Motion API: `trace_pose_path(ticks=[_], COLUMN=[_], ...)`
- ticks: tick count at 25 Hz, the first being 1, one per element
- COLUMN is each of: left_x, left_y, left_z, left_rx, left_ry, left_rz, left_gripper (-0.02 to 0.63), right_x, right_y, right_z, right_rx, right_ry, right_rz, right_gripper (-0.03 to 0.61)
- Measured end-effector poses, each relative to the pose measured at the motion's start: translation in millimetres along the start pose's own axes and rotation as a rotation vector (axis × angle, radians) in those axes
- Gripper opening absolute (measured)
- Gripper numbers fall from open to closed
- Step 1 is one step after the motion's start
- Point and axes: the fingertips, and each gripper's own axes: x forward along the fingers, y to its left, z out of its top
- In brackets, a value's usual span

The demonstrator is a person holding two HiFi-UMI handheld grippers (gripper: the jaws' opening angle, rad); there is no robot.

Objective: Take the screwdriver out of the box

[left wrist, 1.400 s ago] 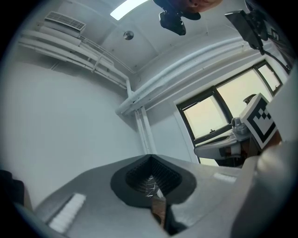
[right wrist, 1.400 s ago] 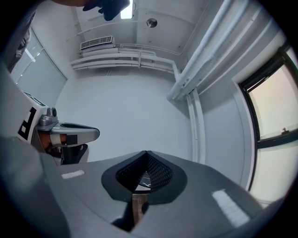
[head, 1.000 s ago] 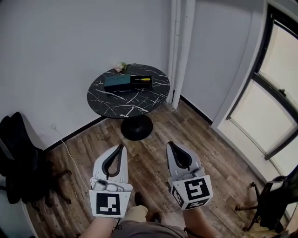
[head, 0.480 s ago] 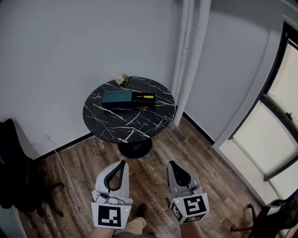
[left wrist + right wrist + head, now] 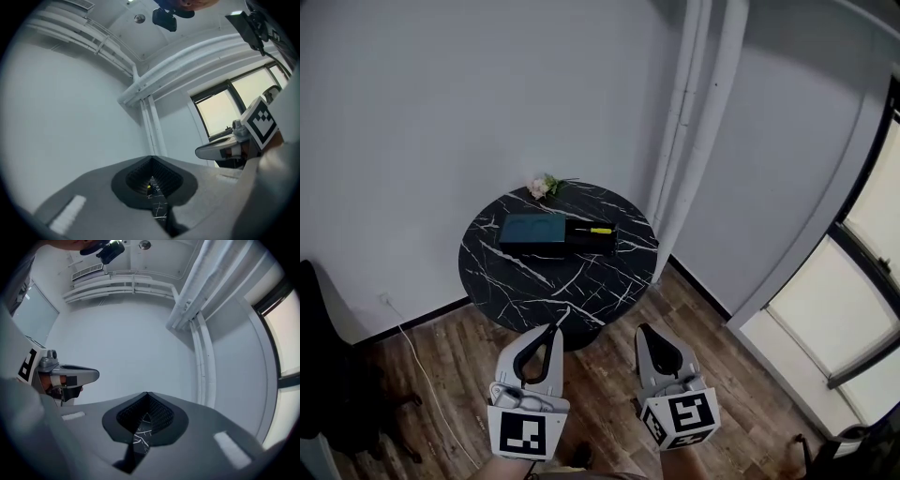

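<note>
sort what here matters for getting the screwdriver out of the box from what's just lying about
For the job:
- yellow-handled screwdriver
- box it lies in
- black marble table under the box
- left gripper and right gripper, both shut and empty

Just lying about:
- flowers at the table's far edge
- white cable on the floor
- wall pipes

Head view steeply down from above and well back; both gripper views level, toward the shared table (image 5: 558,281).
</note>
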Motion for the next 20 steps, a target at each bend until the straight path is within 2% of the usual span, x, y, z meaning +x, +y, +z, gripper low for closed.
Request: trace_pose_path(ticks=[9, 14, 20], left_x=[52.5, 88.4, 152.2], left_y=[4.7, 1.0, 1.8], left_z=[-9.6, -29.0, -54.1], left_rx=[-0.032, -0.015, -0.025], left_ry=[-0.008, 0.03, 0.097], left_rz=[-0.038, -0.046, -0.01], left_gripper=[0.0, 0.0, 0.001], right_x=[34.4, 63.3, 116.4], right_y=[-34.0, -59.9, -107.1], right_z=[9.4, -4.7, -19.8], right_rx=[-0.029, -0.007, 0.016], right_ry=[-0.001, 0.009, 0.027], right_rz=[-0.036, -0.027, 0.021], right_gripper=[0.026, 0.026, 0.026])
